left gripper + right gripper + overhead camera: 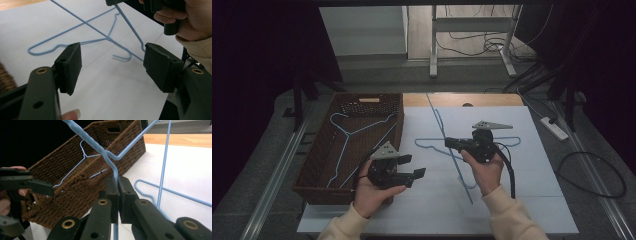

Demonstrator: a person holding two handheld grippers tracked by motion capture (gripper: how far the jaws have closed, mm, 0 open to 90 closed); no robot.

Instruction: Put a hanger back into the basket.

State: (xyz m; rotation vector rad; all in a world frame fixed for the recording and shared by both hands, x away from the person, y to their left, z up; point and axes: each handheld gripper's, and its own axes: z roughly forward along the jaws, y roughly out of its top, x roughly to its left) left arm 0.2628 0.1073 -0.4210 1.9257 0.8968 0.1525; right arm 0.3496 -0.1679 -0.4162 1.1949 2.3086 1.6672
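Dim room, white sheet on the tabletop (pixel 532 210), wicker basket (pixel 319 155) at 9 o'clock of it. Job reads as moving blue wire hangers into the basket. Done: one hanger in the basket (pixel 354 131) already lies flat on its floor. In progress: right hand-held gripper (pixel 117 195) has its jaws clamped tight on the wire of the lifted hanger (pixel 447 142), which stands tilted near the sheet's centre, low end toward 6 o'clock. Left: another flat hanger (pixel 424 145) lies on the sheet under it, untouched, at 9 o'clock of the right hand-held gripper. Left hand-held gripper (pixel 112 67) has jaws spread wide, nothing between them, beside the basket's near corner. My estimate: roughly a third done, two hangers left.
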